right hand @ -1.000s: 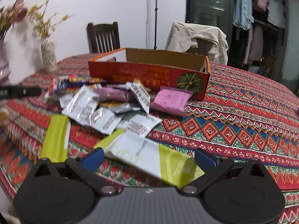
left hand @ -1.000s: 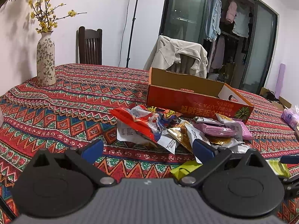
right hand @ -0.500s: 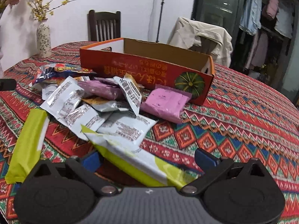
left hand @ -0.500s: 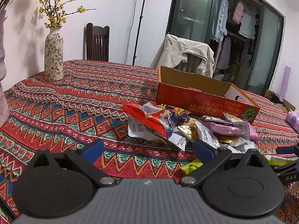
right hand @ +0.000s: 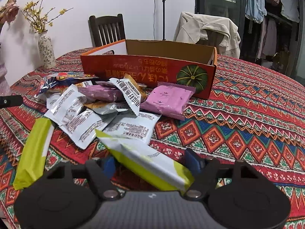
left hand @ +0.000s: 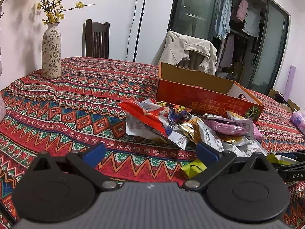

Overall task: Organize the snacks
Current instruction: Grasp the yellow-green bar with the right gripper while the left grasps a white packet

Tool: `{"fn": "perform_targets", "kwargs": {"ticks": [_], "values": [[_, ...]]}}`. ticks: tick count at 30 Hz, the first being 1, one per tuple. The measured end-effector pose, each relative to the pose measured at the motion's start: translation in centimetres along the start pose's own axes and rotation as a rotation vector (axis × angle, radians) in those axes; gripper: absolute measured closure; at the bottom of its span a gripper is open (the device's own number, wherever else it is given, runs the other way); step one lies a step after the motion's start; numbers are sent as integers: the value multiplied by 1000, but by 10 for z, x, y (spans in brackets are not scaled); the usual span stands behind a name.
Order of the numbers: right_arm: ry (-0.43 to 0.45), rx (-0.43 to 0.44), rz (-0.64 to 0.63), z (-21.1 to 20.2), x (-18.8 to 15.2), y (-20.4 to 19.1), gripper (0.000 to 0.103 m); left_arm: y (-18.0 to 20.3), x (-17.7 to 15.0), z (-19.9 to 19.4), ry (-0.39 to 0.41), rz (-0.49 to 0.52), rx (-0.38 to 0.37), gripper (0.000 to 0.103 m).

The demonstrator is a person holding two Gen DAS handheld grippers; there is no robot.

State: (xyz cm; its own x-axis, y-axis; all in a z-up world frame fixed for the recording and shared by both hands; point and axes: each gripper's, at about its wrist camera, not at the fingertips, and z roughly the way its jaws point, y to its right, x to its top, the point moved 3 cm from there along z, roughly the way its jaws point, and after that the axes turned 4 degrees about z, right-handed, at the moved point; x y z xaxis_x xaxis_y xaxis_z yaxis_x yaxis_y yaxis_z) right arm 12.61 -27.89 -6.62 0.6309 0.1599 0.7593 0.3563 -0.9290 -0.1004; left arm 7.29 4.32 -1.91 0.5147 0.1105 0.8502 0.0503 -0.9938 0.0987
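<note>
Right gripper: jaws wide, straddling a lime-and-white packet, not clamped. Left gripper: wide open, empty, above tablecloth. Snack pile lies before the orange box; vase far left.

Before me the bench wears a red patterned cloth. Past its far edge a dark wooden chair stands against the white wall; a jacket-draped chair fronts dark glass doors.
</note>
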Motion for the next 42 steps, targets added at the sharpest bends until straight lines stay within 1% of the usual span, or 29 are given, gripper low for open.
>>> {"fn": "perform_targets", "kwargs": {"ticks": [1,2,3,4,6,9,12,15,17,19,26,31,34,37,39,42], "values": [[5,-9,-3,-1,-1,-2,36,1,0,0,-2,1,-1,0],[13,-14,-6,-4,-1,-3,45,1,0,0,-3,2,-1,0],[22,-16,-11,-6,-2,-6,46,1,-1,0,-5,2,0,0],[35,-29,-15,-9,-1,-9,51,1,-1,0,-6,2,1,0],[60,-44,-20,-15,0,-12,57,0,-1,1,-10,1,5,0],[82,-28,-3,-21,1,-12,59,0,-2,2,-18,-3,7,0],[101,-29,18,-23,2,-10,62,1,-3,3,-27,-1,5,0],[138,-36,41,-29,9,-6,71,6,-2,4,-30,5,2,0],[164,-31,56,-34,15,-3,79,10,0,5,-32,12,-2,0],[186,-25,67,-38,20,-1,83,16,2,7,-34,21,-9,0],[225,26,106,-41,36,4,84,47,11,23,-54,61,-28,0],[224,64,134,-33,42,6,84,76,17,41,-78,105,-39,0],[221,85,150,-30,41,8,84,91,18,55,-103,129,-26,2],[215,97,158,-25,40,9,84,102,17,67,-122,155,-9,10],[211,101,163,-22,39,10,84,107,15,75,-140,171,9,20],[207,104,170,-19,37,12,84,112,11,85,-165,194,32,28]]}}
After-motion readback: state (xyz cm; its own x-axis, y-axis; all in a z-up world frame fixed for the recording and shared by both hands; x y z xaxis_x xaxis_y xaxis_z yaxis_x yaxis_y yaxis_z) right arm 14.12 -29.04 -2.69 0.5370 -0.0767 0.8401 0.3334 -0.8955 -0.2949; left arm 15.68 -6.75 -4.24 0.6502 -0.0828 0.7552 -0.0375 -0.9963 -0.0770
